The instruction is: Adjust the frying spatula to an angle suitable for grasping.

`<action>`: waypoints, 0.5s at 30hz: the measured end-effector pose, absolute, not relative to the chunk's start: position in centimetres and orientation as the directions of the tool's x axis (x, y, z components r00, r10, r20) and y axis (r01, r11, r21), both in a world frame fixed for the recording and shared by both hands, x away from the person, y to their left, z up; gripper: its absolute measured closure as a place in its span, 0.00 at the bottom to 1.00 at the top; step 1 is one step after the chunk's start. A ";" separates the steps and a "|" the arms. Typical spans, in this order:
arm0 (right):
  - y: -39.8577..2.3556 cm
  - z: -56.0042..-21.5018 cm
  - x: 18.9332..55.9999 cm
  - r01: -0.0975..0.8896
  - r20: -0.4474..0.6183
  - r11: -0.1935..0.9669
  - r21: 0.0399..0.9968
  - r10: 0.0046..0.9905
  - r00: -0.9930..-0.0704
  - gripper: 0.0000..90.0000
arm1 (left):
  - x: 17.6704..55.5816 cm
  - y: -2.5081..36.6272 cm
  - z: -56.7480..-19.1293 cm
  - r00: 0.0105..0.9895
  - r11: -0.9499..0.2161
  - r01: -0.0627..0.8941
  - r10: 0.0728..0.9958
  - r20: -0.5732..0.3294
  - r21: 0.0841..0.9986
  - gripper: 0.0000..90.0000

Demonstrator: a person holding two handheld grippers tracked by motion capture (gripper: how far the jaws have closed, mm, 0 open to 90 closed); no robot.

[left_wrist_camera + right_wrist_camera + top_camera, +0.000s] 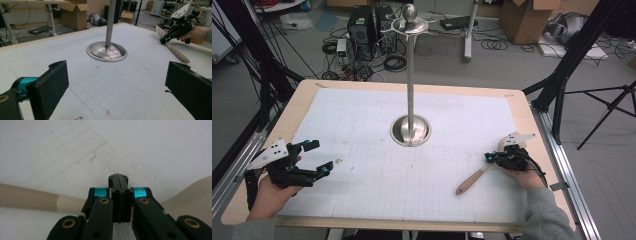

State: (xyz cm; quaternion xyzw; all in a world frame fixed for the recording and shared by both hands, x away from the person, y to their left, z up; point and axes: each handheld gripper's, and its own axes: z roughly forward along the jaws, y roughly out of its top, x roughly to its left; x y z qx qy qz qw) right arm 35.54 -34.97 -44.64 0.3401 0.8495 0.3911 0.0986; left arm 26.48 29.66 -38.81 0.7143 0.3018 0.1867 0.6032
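Right gripper (pixel 488 158) clenched on wooden spatula (pixel 472 181); left gripper (pixel 318 157) released, jaws wide apart.

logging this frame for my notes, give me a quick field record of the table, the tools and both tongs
table: wooden table under a white grid mat
stand: metal pole on a round base, upright at mid-mat
spoon: wooden spoon, handle end on the mat
left tongs: left tongs open, nothing between the jaws
right tongs: right tongs shut, tips at the spoon's neck; grip on it unclear
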 end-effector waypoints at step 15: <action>-36.2 -44.7 31.3 0.501 0.111 0.430 0.751 0.665 -0.739 1.00 | 27.1 28.8 -38.9 0.767 -0.091 0.210 0.633 -0.106 0.973 0.06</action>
